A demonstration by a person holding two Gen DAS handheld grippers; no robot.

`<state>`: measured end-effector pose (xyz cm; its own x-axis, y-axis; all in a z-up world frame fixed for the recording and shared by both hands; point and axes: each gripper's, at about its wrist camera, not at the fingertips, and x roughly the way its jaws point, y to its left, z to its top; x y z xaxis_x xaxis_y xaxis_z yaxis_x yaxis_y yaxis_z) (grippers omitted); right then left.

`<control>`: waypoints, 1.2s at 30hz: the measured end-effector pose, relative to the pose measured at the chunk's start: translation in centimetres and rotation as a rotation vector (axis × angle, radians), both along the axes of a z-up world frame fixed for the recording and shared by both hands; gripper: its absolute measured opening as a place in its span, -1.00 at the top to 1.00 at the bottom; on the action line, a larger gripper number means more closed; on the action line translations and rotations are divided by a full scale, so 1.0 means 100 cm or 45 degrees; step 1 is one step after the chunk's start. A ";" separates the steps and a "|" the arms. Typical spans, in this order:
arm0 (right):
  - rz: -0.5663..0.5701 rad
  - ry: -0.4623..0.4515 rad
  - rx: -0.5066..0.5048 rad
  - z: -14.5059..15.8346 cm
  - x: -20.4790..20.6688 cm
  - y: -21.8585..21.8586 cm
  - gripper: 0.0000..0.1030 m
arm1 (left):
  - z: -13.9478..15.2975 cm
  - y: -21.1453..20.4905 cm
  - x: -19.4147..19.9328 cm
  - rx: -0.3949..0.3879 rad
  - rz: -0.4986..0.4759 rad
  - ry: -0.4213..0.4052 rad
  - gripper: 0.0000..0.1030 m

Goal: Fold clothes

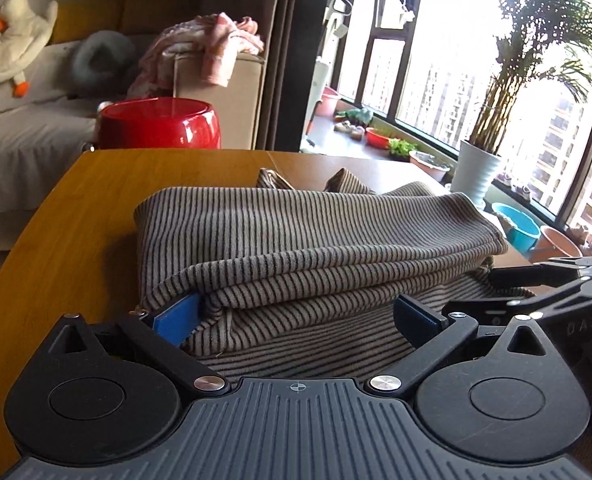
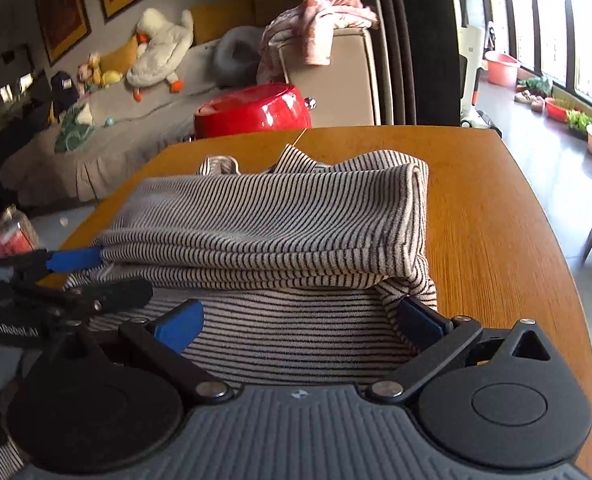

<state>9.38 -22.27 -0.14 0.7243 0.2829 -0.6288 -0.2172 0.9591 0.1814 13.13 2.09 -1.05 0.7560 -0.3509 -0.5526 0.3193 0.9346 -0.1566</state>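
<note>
A beige garment with thin dark stripes (image 1: 296, 236) lies folded in a thick stack on the wooden table (image 1: 95, 216); it also shows in the right wrist view (image 2: 271, 220). My left gripper (image 1: 296, 316) is open, its blue pads (image 1: 177, 318) spread wide at the stack's near left edge, the fold bulging between them. My right gripper (image 2: 300, 320) is open, its pads (image 2: 179, 326) spread over the lower layer at the near right edge. Each gripper shows in the other's view: the right (image 1: 536, 284), the left (image 2: 75, 276).
A red round stool (image 1: 159, 122) stands beyond the table's far edge, before a sofa (image 1: 23, 128) with a plush duck and pink clothes. Potted plants (image 1: 480, 176) and basins (image 1: 516, 228) line the windows on the right. The table's right edge (image 2: 556, 272) drops to tiled floor.
</note>
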 end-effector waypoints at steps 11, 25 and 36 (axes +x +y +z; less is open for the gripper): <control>-0.138 -0.256 -0.125 0.051 0.007 -0.024 -0.49 | 0.001 -0.015 0.004 0.149 -0.022 -0.001 -1.00; -0.063 -0.265 -0.045 0.069 0.055 -0.038 0.92 | 0.052 0.004 0.014 -0.103 -0.066 -0.147 -1.00; -0.054 -0.222 -0.183 0.046 0.041 -0.040 0.57 | 0.002 -0.013 0.064 0.077 -0.049 0.073 -1.00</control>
<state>13.44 -26.26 4.45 0.8346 0.1668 -0.5250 -0.1925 0.9813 0.0057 19.55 0.81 -0.88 0.7094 -0.3433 -0.6155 0.3470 0.9303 -0.1189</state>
